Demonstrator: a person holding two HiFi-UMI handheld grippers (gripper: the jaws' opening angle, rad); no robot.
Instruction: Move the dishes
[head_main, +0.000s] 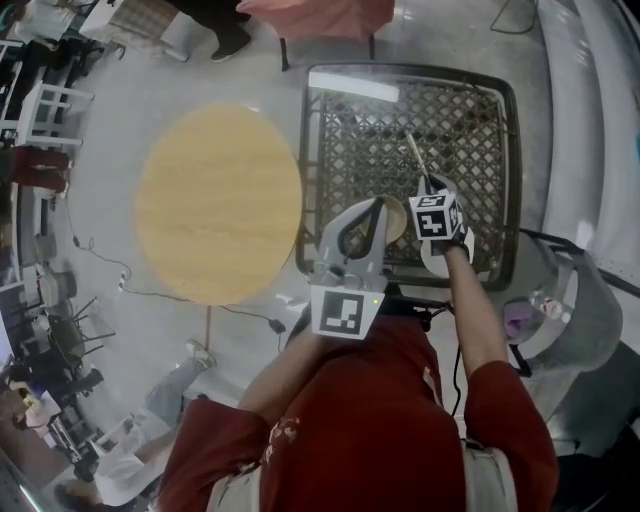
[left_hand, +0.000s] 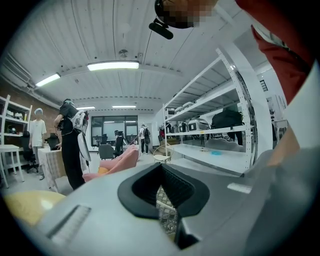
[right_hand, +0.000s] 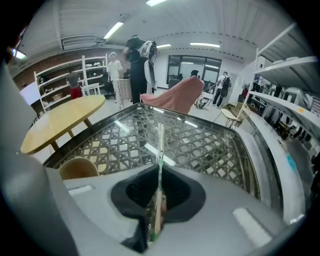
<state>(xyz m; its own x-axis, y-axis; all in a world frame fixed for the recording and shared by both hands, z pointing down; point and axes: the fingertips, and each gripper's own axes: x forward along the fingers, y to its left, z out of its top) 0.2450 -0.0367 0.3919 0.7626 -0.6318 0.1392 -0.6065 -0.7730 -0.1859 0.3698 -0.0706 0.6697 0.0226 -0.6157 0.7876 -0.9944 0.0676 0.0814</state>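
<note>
Beneath us stands a square desk (head_main: 500, 170) with a glass top over dark lattice, and just beside it on the left a round wooden desk (head_main: 218, 205) with a bare top. White shelving and several people fill the room behind.

Our right gripper (head_main: 430, 190) tilts down over the near part of the glass. Its jaws are clamped on a chopstick (right_hand: 160, 145), a thin pale stick with a green band. The held end sits deep between the pads and the free end runs straight out past the tips, above the lattice. A beige bowl (right_hand: 77, 169) stands on the glass near the front edge, to the left of these jaws and apart from them.

Our left gripper (head_main: 372, 207) is held about level at the desk's near edge. Its jaws are closed together with nothing between them, and we see only lattice through the slit.
</note>
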